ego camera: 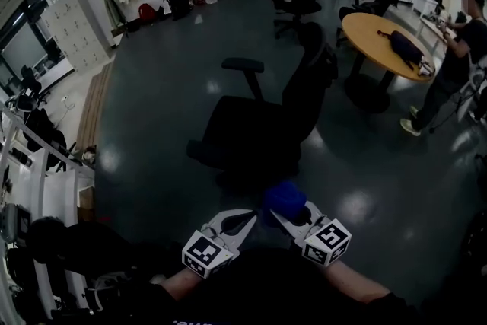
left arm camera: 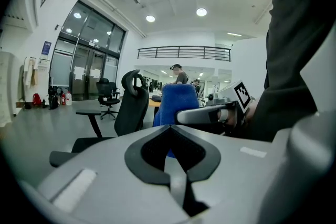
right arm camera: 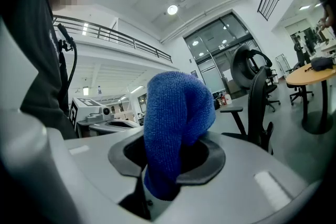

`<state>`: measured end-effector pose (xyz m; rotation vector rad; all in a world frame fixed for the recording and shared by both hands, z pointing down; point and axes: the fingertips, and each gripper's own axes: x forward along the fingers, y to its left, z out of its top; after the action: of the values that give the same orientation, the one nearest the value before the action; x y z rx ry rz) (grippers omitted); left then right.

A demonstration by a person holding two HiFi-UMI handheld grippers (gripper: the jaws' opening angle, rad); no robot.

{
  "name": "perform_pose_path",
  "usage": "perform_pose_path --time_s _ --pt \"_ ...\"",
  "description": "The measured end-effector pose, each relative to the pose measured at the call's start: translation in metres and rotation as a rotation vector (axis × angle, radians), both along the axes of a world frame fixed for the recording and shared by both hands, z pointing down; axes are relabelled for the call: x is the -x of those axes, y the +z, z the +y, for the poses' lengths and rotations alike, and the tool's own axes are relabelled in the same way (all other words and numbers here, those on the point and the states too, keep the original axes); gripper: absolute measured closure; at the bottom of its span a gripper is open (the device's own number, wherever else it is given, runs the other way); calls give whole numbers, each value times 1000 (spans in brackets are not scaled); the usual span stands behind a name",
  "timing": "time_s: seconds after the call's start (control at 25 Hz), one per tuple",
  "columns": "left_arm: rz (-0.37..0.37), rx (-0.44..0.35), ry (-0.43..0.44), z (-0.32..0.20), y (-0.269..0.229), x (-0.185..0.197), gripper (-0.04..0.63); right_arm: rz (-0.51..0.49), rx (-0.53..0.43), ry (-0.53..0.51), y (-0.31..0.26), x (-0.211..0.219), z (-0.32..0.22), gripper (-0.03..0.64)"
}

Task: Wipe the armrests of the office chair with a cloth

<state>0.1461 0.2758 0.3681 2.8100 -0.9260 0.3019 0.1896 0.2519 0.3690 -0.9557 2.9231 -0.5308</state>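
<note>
Blue cloth (right arm camera: 176,113) is pinched in the right gripper (ego camera: 283,218); the left gripper (ego camera: 247,221) is closed on nothing. Looks like the approach step, wiping not begun: the chair (ego camera: 259,129) stands ahead, apart from both. Next move: carry cloth onto the armrest (ego camera: 243,65).

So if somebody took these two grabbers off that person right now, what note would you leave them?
Left gripper: jaws together, nothing in them.
Right gripper: shut on the blue cloth, which bunches up above the jaws.
Both are held low and close to the body, short of the black office chair standing ahead on the floor.
One armrest shows clearly on the chair's far side. The other cannot be made out from here.
Done: the cloth is picked up.
Left: the cloth touches no armrest, so both need wiping. Probably step closer first.
</note>
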Motion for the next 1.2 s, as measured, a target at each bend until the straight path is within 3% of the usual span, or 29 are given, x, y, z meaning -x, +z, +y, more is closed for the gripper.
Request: perform_pose_path --time_s 0.72,1.2 --pt "-48 55 -124 3 20 -61 577 -36 46 -117 28 -58 -4 482" --pt "-10 51 -131 -28 27 -46 577 14 41 -122 37 -44 -32 482"
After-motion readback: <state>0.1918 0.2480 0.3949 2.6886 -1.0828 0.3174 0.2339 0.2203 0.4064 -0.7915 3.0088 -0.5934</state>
